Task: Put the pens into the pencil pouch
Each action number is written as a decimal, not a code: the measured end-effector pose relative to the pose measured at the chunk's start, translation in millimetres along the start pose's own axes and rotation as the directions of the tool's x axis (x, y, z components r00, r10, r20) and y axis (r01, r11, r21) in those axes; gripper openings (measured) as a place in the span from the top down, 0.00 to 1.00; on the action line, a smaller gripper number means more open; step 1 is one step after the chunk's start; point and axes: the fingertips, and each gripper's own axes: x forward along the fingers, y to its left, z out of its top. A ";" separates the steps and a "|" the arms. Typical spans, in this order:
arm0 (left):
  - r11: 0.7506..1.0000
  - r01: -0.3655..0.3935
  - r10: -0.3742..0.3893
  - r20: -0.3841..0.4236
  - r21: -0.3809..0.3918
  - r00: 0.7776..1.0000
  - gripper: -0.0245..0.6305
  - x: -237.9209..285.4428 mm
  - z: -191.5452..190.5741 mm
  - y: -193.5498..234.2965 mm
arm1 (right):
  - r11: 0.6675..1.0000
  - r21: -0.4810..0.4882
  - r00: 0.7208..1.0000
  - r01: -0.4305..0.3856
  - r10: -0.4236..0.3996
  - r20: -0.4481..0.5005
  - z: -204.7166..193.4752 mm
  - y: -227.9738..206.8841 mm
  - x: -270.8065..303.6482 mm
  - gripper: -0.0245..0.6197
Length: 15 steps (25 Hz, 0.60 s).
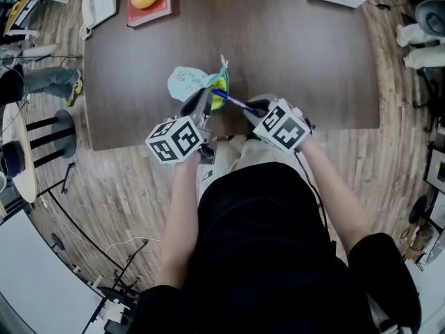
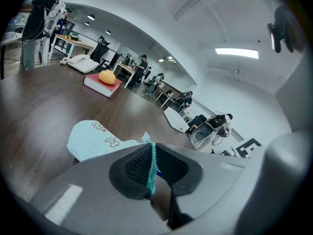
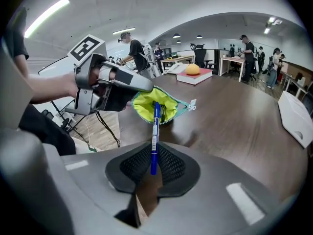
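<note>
Jaws of right gripper (image 3: 152, 166) pinched on blue pen (image 3: 155, 126), tip over open mouth of pencil pouch (image 3: 146, 106); left gripper (image 2: 152, 161) jaws clamped on pouch rim, at near edge of table (image 1: 278, 47). Likely hazard: tip snagging zipper (image 3: 192, 104) if aimed off-centre.

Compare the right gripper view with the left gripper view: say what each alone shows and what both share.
Only the right gripper view shows the blue pen clamped in the right gripper, aimed at the open yellow-green mouth of the pencil pouch, and the left gripper seen from outside. Only the left gripper view shows the pouch's pale blue printed outside and its teal zipper edge pinched between that gripper's jaws. Both show the brown table and the red book with a yellow-orange round thing on it.
</note>
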 end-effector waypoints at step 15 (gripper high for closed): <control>1.000 0.009 -0.009 -0.017 -0.002 1.000 0.93 0.8 -4.3 -0.3 | 0.999 0.039 0.999 -0.025 0.024 0.025 21.7 2.8 16.5 0.89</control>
